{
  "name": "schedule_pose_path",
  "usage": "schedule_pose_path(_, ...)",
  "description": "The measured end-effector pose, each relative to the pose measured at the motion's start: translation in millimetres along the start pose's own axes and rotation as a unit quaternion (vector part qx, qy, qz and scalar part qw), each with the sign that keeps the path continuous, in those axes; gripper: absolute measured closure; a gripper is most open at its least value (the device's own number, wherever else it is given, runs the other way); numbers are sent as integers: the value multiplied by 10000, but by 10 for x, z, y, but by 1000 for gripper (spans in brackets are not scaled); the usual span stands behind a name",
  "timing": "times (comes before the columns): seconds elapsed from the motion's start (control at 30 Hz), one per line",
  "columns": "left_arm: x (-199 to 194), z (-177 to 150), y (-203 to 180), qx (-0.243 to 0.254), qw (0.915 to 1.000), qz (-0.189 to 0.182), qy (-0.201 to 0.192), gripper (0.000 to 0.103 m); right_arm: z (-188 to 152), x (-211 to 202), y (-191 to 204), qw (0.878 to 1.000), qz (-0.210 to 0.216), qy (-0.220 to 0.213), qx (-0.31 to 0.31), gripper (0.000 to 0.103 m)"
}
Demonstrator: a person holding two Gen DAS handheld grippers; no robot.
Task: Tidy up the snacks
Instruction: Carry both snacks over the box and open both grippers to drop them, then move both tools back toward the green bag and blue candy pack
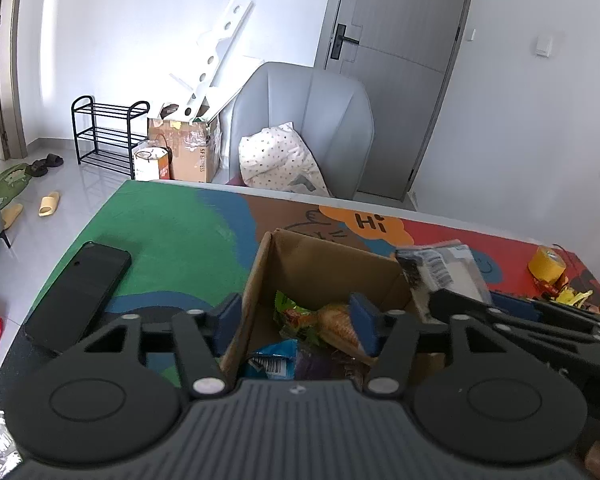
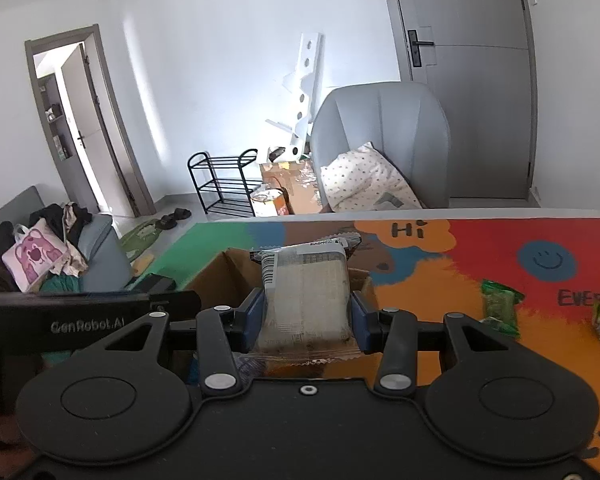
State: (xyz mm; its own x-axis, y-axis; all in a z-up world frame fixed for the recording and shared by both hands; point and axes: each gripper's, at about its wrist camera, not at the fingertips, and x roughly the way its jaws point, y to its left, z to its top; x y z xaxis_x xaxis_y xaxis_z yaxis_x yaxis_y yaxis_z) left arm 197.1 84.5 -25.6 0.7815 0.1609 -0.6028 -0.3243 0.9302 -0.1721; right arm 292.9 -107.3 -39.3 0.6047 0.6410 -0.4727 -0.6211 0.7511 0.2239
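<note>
Above the cardboard box (image 2: 224,276), right tongs (image 2: 305,316) clamp a snack packet (image 2: 306,292); left tongs (image 1: 296,320) straddle its wall, apart.

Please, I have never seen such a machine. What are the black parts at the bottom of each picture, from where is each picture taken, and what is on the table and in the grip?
The black parts are two hand-held grippers; a person holds one in each hand. Each picture comes from a wide-angle camera on one gripper, looking forward along its two fingers. In the left view, the left gripper stands open astride a wall of the cardboard box, which already holds snack packets. In the right view, the right gripper is shut on a pale wrapped packet over that box. On the colourful table mat lie a black phone, a yellow tape roll and green snack packets.
</note>
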Motion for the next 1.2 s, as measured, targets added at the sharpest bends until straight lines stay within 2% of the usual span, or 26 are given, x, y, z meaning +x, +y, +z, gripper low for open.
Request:
schedule_pose_path(0.1,4,-23,30,-8,10000,35,-2,29,-6,-9,10,9999,70,-86,45,51)
schedule_pose_path(0.33,26,-32,-15,-20,10000,-60,-3,15,-10,-110,-139,9998,-113,-42,150,51)
schedule_pose_path(0.67,13,-77,-228,75,9998,-178,57,11,-151,-388,-514,9979,-479,22,446,50)
schedule_pose_path(0.97,-76,-144,-417,93,9997,-208,28,8,-268,-635,-745,9964,-589,38,601,46)
schedule_pose_path(1.2,-134,-172,-571,118,9996,-251,-43,8,-349,-812,-924,9949,-714,-39,716,37)
